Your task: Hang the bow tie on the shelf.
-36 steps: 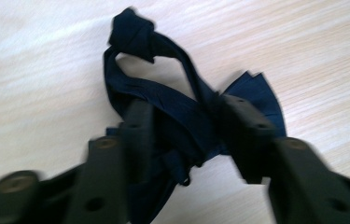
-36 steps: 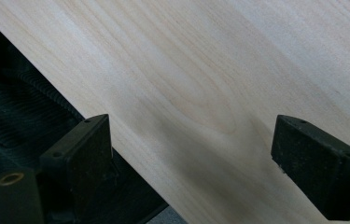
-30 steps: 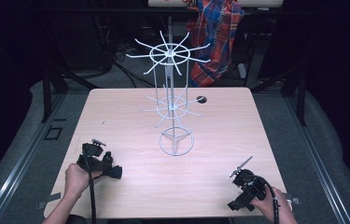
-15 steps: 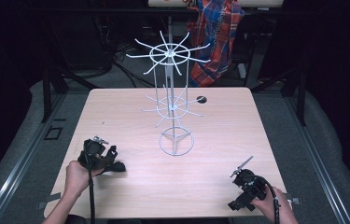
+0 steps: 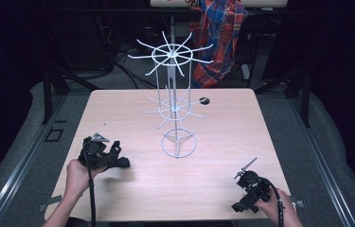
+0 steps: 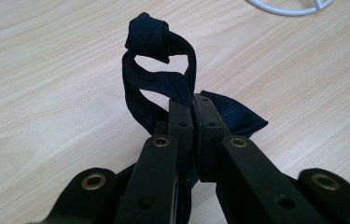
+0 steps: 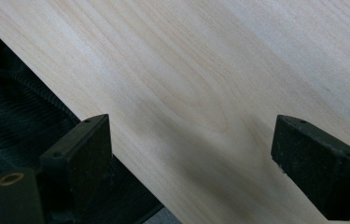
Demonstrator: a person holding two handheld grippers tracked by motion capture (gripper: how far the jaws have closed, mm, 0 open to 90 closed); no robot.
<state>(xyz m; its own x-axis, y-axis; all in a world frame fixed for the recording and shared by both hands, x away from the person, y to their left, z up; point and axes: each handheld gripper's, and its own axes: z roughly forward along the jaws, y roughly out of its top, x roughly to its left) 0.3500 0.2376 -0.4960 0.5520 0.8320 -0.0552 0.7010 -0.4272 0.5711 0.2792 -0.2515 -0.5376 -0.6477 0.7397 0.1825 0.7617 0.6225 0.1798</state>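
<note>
A dark navy knotted necktie [image 6: 156, 70] loops up from between the jaws of my left gripper [image 6: 192, 105], which is shut on it just above the wooden table [image 6: 46, 93]. In the high view the left gripper [image 5: 100, 153] sits at the table's left front with the tie [image 5: 120, 163] sticking out to its right. A white wire rotating rack [image 5: 173, 101] stands at the table's middle, its ring base [image 5: 178, 144] right of the tie. My right gripper [image 5: 246, 187] rests at the front right corner; in its own view the jaws stand wide open over bare wood [image 7: 191, 107] by the table edge.
A small dark round hole [image 5: 204, 100] marks the table's far side behind the rack. A plaid cloth [image 5: 222, 33] hangs on a chair beyond the table. Grey floor and metal rails [image 5: 19, 161] flank both sides.
My left gripper has shifted slightly forward and right with the tie, which now sticks out further toward the rack's base. The right gripper has stayed put.
</note>
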